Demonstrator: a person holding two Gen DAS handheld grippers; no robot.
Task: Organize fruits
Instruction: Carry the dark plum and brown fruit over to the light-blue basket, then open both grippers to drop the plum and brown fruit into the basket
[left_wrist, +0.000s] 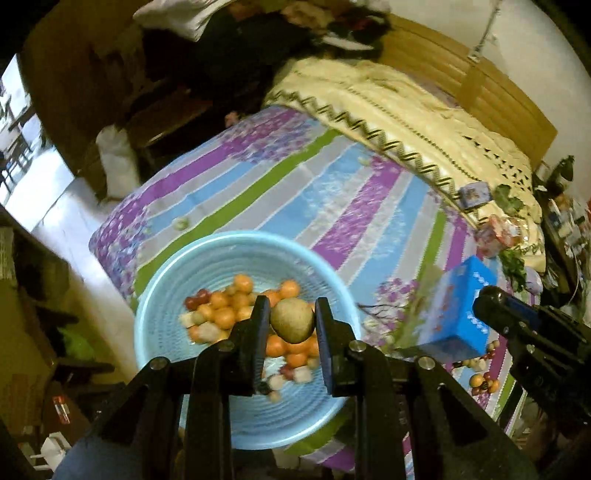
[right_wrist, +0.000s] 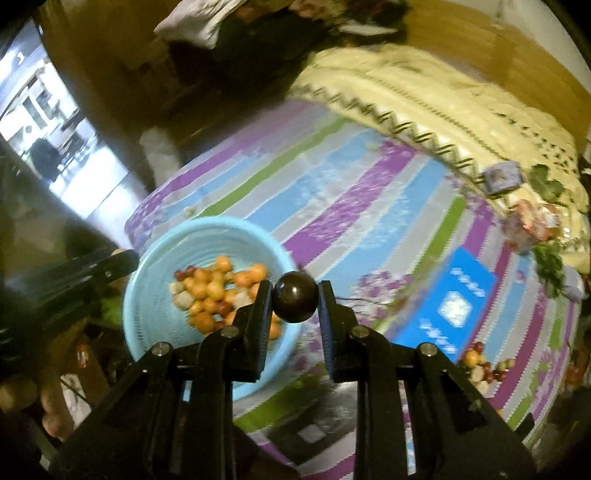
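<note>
My left gripper (left_wrist: 291, 319) is shut on a round tan-green fruit (left_wrist: 292, 320) and holds it above a light blue bowl (left_wrist: 166, 325) that holds several orange, red and pale fruits (left_wrist: 229, 310). My right gripper (right_wrist: 294, 301) is shut on a dark brown round fruit (right_wrist: 294, 301), just right of the bowl (right_wrist: 147, 295) and above its near rim. The right gripper also shows at the right edge of the left wrist view (left_wrist: 532, 332). A small pile of loose fruits (right_wrist: 480, 365) lies on the striped bedsheet near a blue box (right_wrist: 450, 310).
The bowl sits at the near left corner of a bed with a purple, blue and green striped sheet (left_wrist: 332, 192). A cream blanket (left_wrist: 406, 110) covers the far part. Small boxes and green leaves (left_wrist: 513, 229) lie at the right. One small fruit (left_wrist: 181, 223) lies beyond the bowl.
</note>
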